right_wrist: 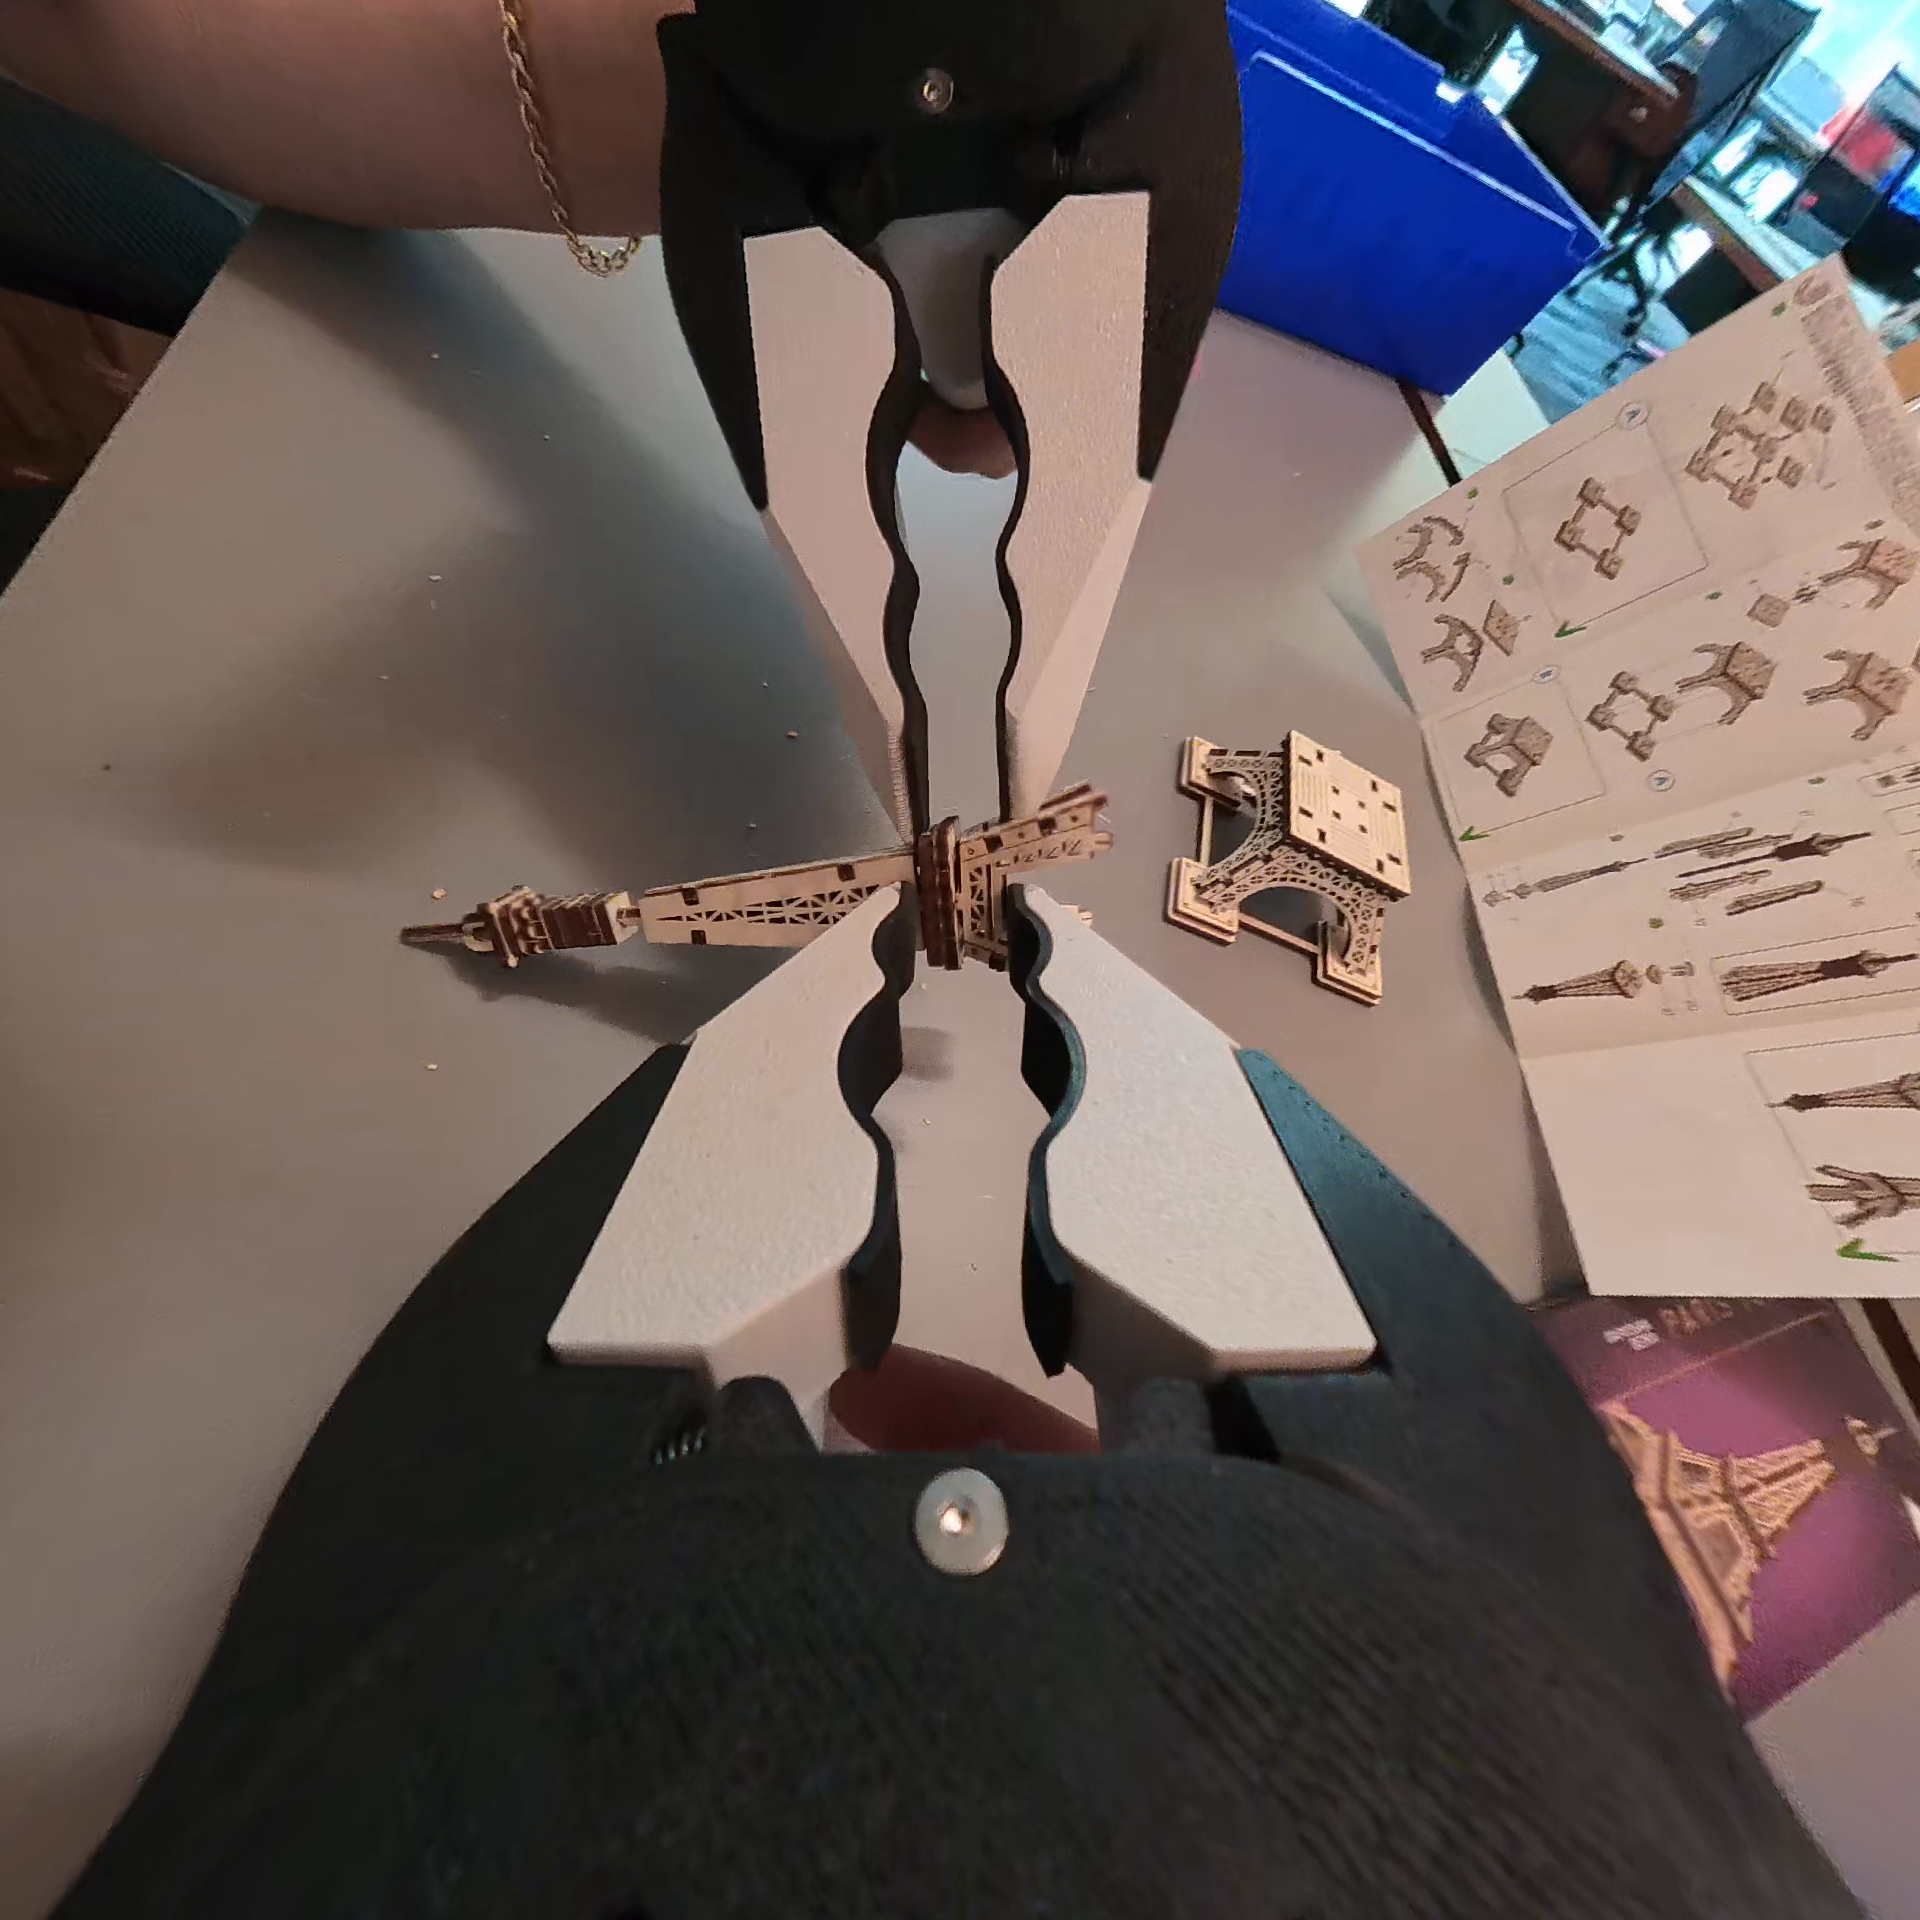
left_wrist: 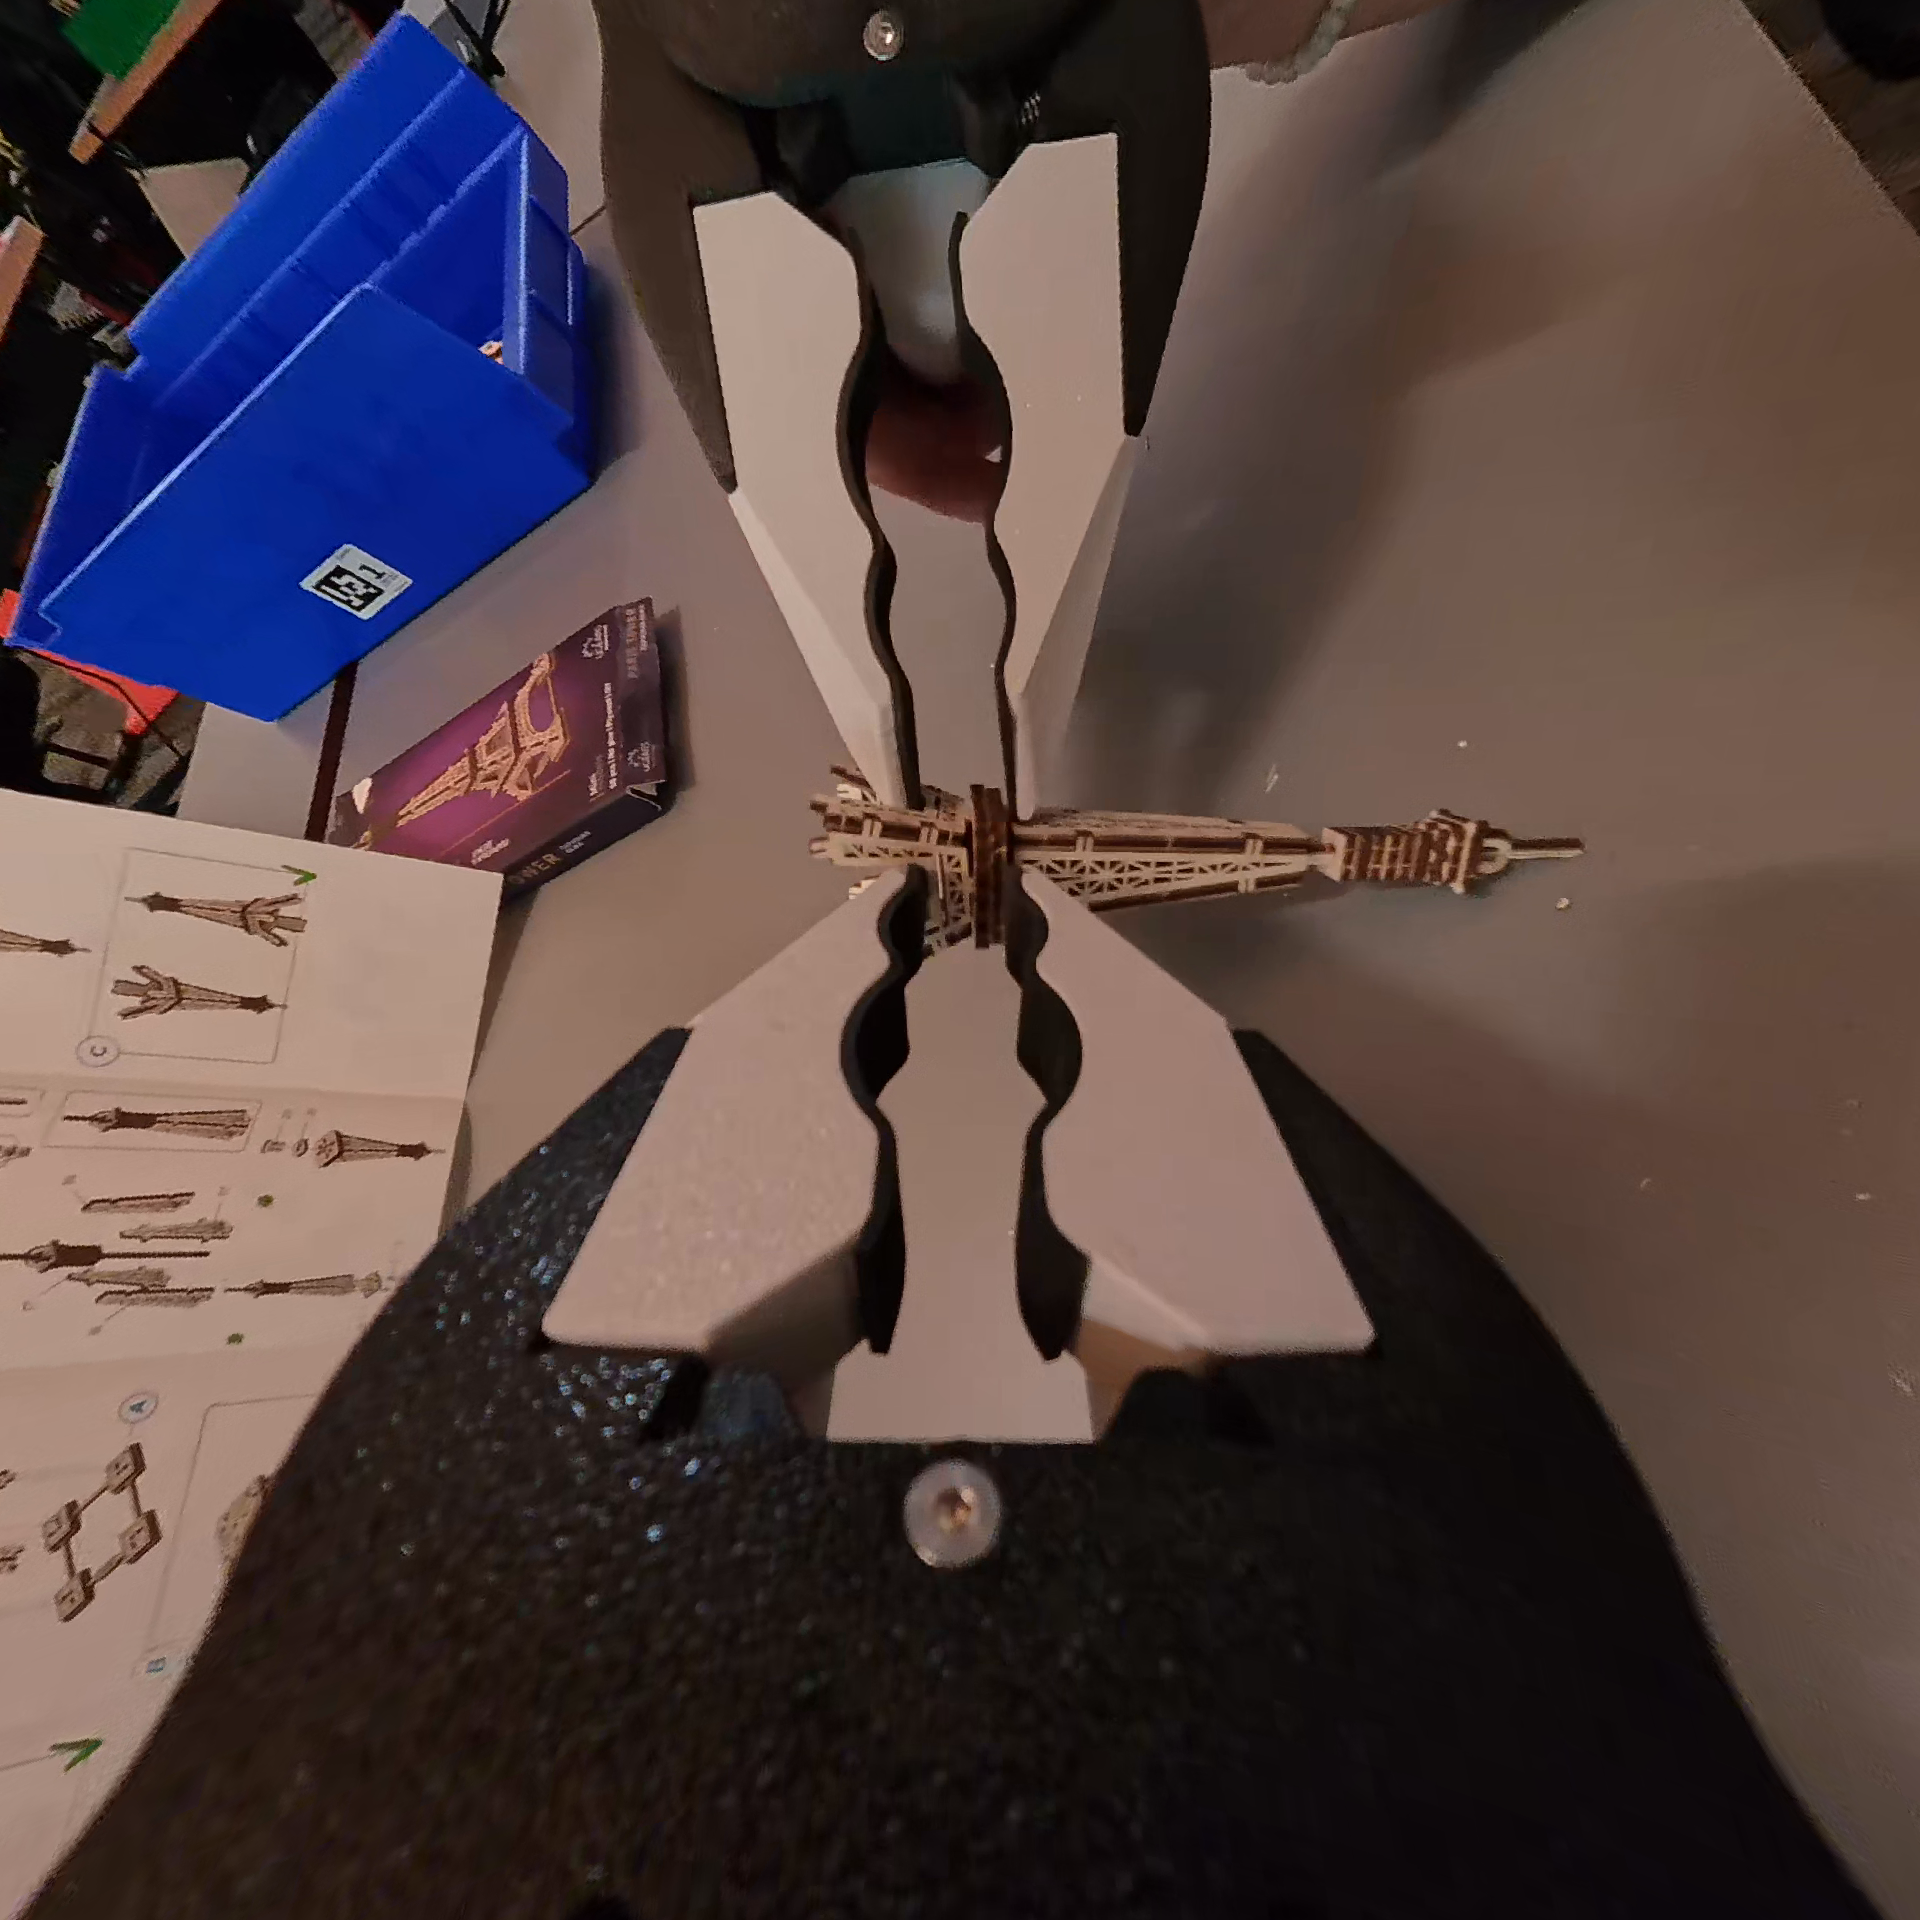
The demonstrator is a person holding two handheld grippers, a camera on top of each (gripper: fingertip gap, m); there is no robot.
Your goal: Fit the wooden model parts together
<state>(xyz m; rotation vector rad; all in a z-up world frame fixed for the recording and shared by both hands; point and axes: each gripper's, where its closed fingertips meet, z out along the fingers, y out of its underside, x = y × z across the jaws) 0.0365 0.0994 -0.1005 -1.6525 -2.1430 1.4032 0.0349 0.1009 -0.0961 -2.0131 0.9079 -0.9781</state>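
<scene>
Grippers pinch slender latticed wooden spire by wavy black pads.

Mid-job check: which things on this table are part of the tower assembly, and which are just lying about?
In the job: tower spire section, gripped from opposite sides by left tongs and right tongs; arched tower base; instruction sheet.

Lying about: purple kit box; blue bins.
</scene>
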